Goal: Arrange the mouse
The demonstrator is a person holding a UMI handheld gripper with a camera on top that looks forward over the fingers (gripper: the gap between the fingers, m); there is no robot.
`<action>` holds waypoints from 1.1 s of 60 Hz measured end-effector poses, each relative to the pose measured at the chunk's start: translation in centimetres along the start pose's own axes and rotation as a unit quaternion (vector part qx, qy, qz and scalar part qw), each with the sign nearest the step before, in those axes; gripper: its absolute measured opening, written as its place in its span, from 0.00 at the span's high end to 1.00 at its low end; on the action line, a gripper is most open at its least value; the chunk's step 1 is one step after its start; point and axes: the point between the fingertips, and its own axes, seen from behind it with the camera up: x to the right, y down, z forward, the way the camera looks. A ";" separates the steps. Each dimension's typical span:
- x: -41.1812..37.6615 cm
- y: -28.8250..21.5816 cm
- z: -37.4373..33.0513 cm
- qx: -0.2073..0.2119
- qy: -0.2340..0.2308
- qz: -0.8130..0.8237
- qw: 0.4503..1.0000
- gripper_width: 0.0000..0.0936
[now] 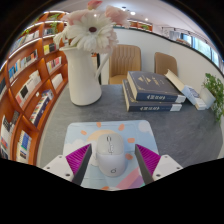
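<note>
gripper view: claw (111,160) fingers open, white mouse (110,157) between them.

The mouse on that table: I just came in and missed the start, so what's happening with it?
A person's handheld gripper is at a white mouse that lies on a light mouse pad on the grey table. The mouse sits between the two fingers; whether they press on it can't be told. Beyond it stand a white vase of flowers and a stack of books, with bookshelves further back.
</note>
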 end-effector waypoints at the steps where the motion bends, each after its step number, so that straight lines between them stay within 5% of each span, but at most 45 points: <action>1: 0.0 -0.2 -0.4 0.001 -0.004 0.002 1.000 0.07; 25: 9.6 -7.9 -17.8 0.089 -0.008 -0.001 0.996 0.08; 66: 26.1 3.3 -28.4 0.084 -0.001 0.016 0.996 0.08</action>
